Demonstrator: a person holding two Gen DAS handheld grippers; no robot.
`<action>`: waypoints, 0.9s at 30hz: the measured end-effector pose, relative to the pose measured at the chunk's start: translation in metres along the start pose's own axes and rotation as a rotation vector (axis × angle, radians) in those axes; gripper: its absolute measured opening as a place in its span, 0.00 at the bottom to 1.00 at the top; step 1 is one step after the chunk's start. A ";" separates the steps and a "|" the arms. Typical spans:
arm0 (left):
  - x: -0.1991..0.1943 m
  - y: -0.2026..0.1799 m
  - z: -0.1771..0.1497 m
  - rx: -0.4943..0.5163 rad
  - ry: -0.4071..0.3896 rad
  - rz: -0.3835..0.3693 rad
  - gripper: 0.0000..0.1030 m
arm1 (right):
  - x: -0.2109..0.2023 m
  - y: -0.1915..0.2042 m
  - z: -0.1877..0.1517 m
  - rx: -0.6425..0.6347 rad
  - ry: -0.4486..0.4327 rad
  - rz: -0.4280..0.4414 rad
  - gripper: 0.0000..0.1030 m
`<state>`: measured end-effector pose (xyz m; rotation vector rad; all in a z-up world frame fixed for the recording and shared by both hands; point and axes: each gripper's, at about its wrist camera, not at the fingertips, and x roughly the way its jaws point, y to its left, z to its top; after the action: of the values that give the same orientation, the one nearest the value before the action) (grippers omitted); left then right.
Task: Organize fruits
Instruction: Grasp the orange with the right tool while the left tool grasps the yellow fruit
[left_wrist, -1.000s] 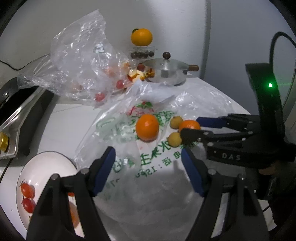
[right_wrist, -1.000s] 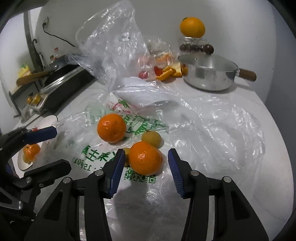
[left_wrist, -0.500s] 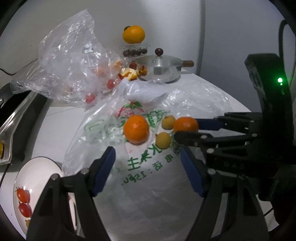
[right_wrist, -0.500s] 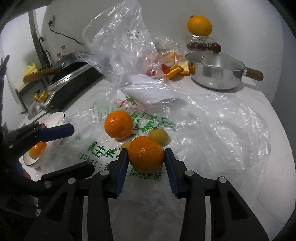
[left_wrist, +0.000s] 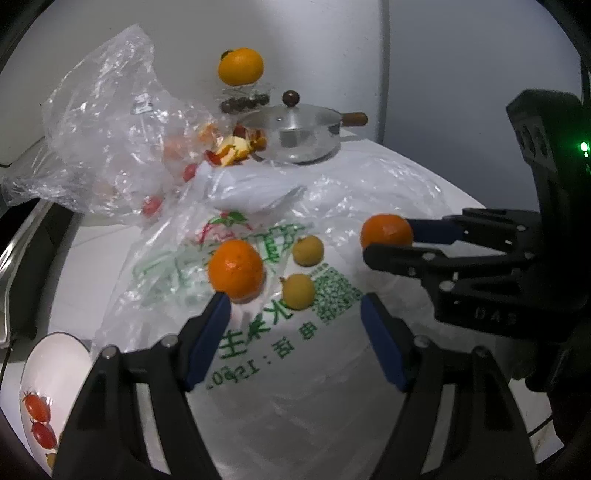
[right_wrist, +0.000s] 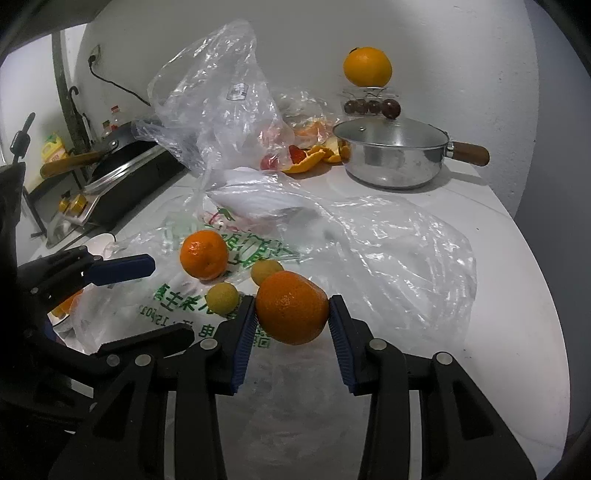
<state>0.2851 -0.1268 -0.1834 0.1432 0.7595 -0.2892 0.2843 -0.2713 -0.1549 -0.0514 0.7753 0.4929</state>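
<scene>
Tangerine (right_wrist: 291, 306) pinched in the right gripper (right_wrist: 291, 325), clear of the printed bag (right_wrist: 177, 295) — picking step; next, carry it left to the plate (left_wrist: 55, 365). Left gripper (left_wrist: 295, 332) gapes empty.

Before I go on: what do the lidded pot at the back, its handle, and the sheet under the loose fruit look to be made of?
Lidded silver pot: polished metal, likely stainless steel; its wall mirrors the counter. The lid looks the same, though glass can't be ruled out.
Brown pot handle: probably wood, brown with a smooth sheen.
Printed bag under the fruit: thin, clear plastic film; crinkled, glossy, see-through, with green lettering.
</scene>
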 end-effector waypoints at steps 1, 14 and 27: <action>0.001 -0.001 0.000 0.001 0.003 -0.001 0.72 | 0.000 -0.001 0.000 0.002 -0.002 -0.001 0.41; 0.024 -0.005 0.003 0.004 0.062 -0.042 0.55 | 0.001 -0.004 -0.003 0.010 -0.016 -0.002 0.41; 0.055 0.002 0.012 -0.040 0.123 -0.057 0.39 | -0.001 -0.008 -0.003 0.029 -0.035 0.036 0.41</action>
<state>0.3314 -0.1390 -0.2125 0.1018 0.8923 -0.3215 0.2851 -0.2791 -0.1572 -0.0019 0.7501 0.5157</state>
